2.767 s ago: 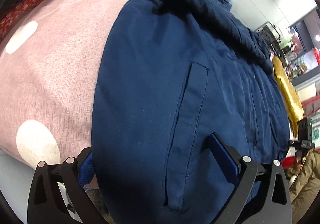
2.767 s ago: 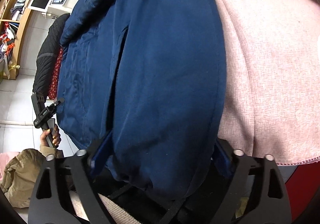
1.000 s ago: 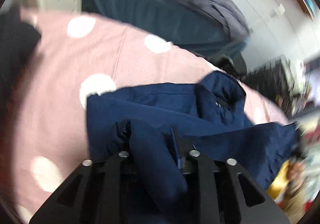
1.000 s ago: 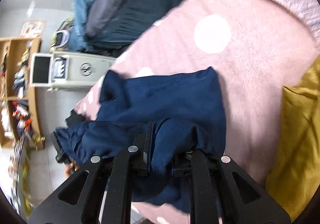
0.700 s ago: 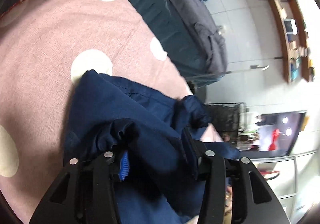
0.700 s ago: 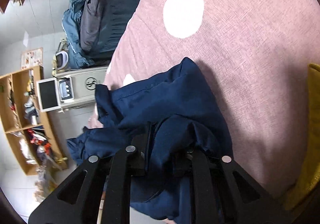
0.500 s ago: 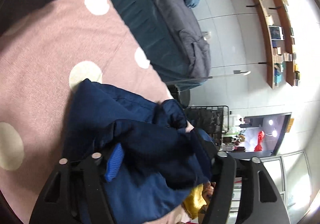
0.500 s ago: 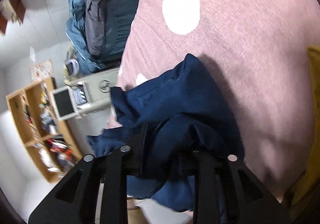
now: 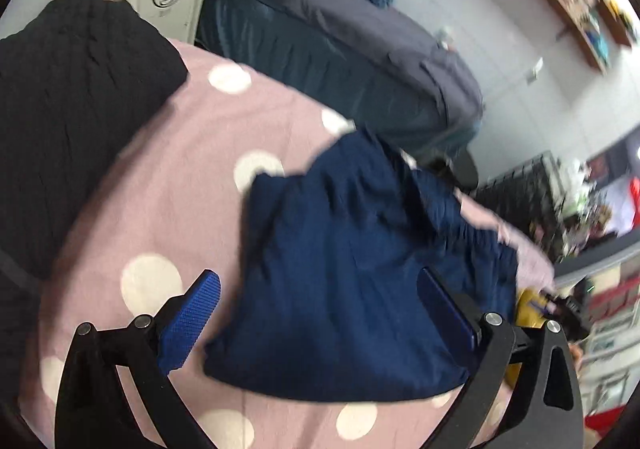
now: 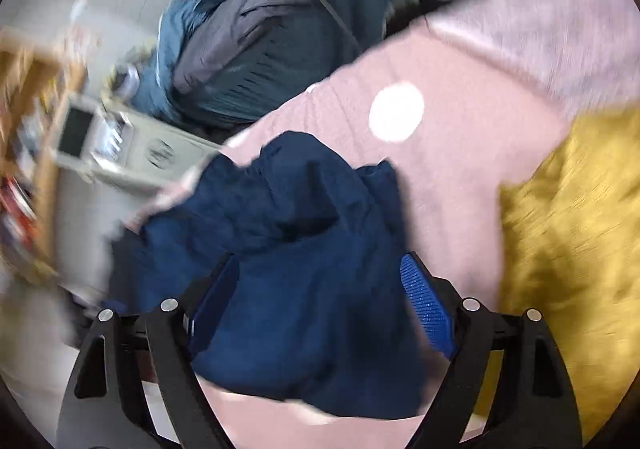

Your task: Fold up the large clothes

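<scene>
A navy blue garment (image 9: 352,273) lies folded in a loose bundle on the pink sheet with white dots (image 9: 168,217). My left gripper (image 9: 320,309) hovers above its near edge, jaws still opening wide, blue pads clear of the cloth. In the right wrist view the same navy garment (image 10: 304,257) lies below my right gripper (image 10: 320,289), whose jaws are also opening; its blue pads (image 10: 426,313) stand apart on either side of the cloth and do not press it. Both views are blurred by motion.
A black garment (image 9: 64,121) lies at the left of the pink sheet, a mustard yellow one (image 10: 568,249) at the right. Behind stands a heap of dark grey and teal clothes (image 9: 328,37), and beside it a beige machine (image 10: 116,153). Shelves line the walls.
Both grippers were shut on folds of the navy garment; both have let go and opened wide. They have lifted and drawn back, and the garment has dropped onto the pink sheet.
</scene>
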`<state>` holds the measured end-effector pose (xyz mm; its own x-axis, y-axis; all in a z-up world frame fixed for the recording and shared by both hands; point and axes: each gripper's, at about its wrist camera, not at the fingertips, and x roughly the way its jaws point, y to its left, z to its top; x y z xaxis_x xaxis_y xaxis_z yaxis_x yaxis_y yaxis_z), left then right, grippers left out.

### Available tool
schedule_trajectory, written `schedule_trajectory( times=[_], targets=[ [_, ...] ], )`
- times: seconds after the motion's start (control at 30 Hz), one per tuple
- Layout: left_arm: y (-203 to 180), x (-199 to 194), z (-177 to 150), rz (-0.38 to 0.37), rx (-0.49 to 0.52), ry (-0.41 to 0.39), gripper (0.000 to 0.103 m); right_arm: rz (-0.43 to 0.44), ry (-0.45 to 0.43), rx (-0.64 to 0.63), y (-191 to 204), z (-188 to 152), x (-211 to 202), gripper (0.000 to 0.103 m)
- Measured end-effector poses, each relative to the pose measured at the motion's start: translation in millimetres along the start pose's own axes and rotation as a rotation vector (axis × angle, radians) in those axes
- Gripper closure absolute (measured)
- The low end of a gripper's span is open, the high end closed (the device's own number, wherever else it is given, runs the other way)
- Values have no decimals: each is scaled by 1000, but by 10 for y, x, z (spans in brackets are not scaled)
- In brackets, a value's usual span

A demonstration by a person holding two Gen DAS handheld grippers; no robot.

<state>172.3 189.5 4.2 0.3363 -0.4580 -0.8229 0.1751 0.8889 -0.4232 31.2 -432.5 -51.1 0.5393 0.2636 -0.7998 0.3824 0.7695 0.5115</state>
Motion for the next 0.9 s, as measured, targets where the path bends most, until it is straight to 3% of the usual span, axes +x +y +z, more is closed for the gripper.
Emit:
schedule_trajectory(
  times=[0.03,0.1,0.23,0.3,0.5,0.57,0.67,0.77,0.83,0.9],
  targets=[
    [-94,43,-153,20,23,1,7,-74,-44,-112,176,-131,-64,19],
    [-221,105,-440,27,61,-19,7,-173,-123,-320,522,-480,-149,8],
    [-442,297,-920,111,161,-44,7,-251,-239,-593,886,-1107,-137,6],
    [-625,454,-1098,187,251,-49,6,-257,-241,-674,961,-1297,1,6],
    [-996,816,-1165,405,409,-72,6,-221,-57,-611,1026,-1443,420,6],
    [-1089,933,-1127,495,436,-104,6,-241,-52,-587,1059,-1395,529,6],
    [-1056,1183,-1005,559,434,-83,5,-302,-39,-561,1048,-1285,712,6],
    [-828,1376,-804,497,311,-20,5,-268,2,-484,915,-1177,830,6],
    [-665,1402,-695,434,222,-15,5,-263,24,-473,875,-1151,881,6],
    [-598,1440,-613,407,198,-22,5,-273,37,-483,875,-1145,941,6]
  ],
)
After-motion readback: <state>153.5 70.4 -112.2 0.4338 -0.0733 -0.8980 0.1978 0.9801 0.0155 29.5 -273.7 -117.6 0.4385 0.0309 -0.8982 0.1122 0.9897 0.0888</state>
